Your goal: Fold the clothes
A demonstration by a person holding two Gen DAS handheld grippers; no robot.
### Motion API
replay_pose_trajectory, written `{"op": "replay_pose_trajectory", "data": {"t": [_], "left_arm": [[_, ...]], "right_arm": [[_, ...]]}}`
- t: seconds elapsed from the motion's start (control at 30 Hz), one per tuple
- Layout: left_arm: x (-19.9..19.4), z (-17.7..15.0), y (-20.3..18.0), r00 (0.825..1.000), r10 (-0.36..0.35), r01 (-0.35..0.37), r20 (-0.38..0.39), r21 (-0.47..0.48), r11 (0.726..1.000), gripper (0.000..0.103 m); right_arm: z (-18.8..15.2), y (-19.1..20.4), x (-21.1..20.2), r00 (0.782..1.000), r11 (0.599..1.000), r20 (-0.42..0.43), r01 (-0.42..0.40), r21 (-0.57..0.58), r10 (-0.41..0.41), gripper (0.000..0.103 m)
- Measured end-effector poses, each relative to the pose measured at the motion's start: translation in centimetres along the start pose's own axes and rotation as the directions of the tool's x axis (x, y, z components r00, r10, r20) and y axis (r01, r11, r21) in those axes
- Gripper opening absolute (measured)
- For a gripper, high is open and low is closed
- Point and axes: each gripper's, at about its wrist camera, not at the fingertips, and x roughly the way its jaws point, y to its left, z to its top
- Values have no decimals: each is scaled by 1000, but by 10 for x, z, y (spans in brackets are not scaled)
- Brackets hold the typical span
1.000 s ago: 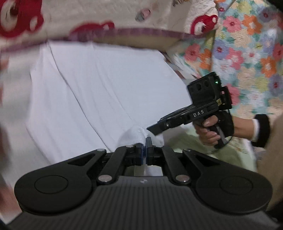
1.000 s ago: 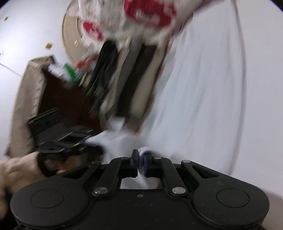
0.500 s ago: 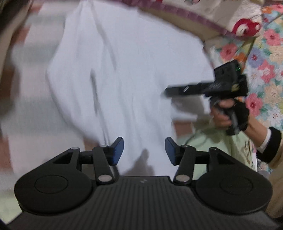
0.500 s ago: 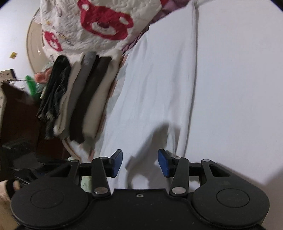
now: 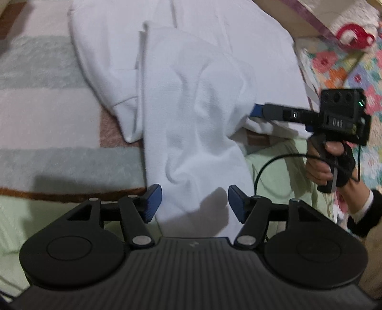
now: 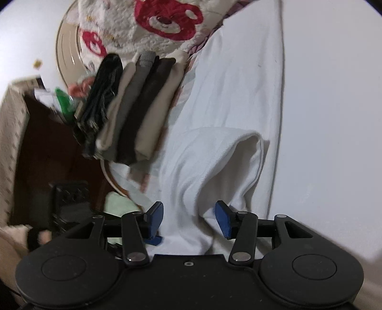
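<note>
White garment (image 5: 191, 114) | between spread left gripper (image 5: 193, 202) pads | rumpled

Soft indoor light, blurred fisheye edges

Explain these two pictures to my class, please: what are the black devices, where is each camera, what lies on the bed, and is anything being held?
There is no robot here. A person holds a hand-held gripper in each hand, each a black tool with two blue-tipped fingers. A camera sits on each tool and looks forward along the fingers, so each picture shows its own tool along the bottom.

In the left tool's picture, the left gripper stands open over a white garment spread on a striped blanket. The right gripper, held in a gloved hand, reaches in from the side.

In the right tool's picture, that gripper is open too, the white cloth lying loose between its fingers. Neither tool grips anything. A stack of folded clothes lies to the left, below a quilt with red bears.
</note>
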Motion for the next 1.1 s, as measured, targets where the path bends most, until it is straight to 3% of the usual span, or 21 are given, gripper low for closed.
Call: {"op": "replay_pose_trajectory", "data": {"t": [0.13,0.2,0.33,0.43,0.5,0.6,0.67,0.7,0.73,0.8,0.87,0.9,0.97,1.03,1.1], "left_arm": [[-32,-11,3,997,29,-29,67,-5,1000,61],[-36,-15,4,998,44,-44,54,10,999,61],[-28,-22,9,995,87,-89,57,36,995,61],[-22,-22,10,990,90,-96,113,42,995,62],[-13,-16,11,996,52,-54,67,39,998,63],[-7,-16,7,997,43,-46,60,49,998,66],[-10,-20,9,998,14,-16,58,33,999,70],[-9,-23,10,999,9,-10,40,26,1000,72],[-9,-25,10,1000,7,-8,24,25,1000,72],[-9,-27,1,999,36,-37,12,87,996,71],[-10,-28,-8,999,51,-51,6,137,989,63],[-14,-26,-11,999,41,-42,15,144,989,41],[-26,-18,-17,999,24,-31,48,162,986,13],[-42,-4,-24,995,15,-33,97,190,981,8],[-66,10,-45,972,81,-146,219,300,942,8]], "right_arm": [[-7,8,6,998,998,-36,49,-46,-51,54],[-11,12,10,996,995,-53,73,-70,-77,54],[-18,20,16,988,986,-84,119,-119,-130,54],[-24,26,21,980,977,-106,149,-151,-166,55],[-26,18,22,992,996,-92,79,-36,-82,56],[-35,10,30,993,995,-106,-44,95,54,55],[-40,11,33,986,989,-115,-107,104,118,34],[-41,14,32,982,985,-108,-147,90,156,11],[-42,18,32,976,980,-102,-184,73,191,10],[-39,29,30,979,984,-106,-176,-33,171,9],[-27,38,25,983,982,-85,-171,-82,165,9],[-22,42,23,984,980,-75,-169,-106,161,9],[-10,51,18,986,975,-54,-162,-153,156,8],[2,60,13,988,967,-32,-155,-201,151,8],[15,68,8,989,958,-10,-146,-247,148,8]]}}
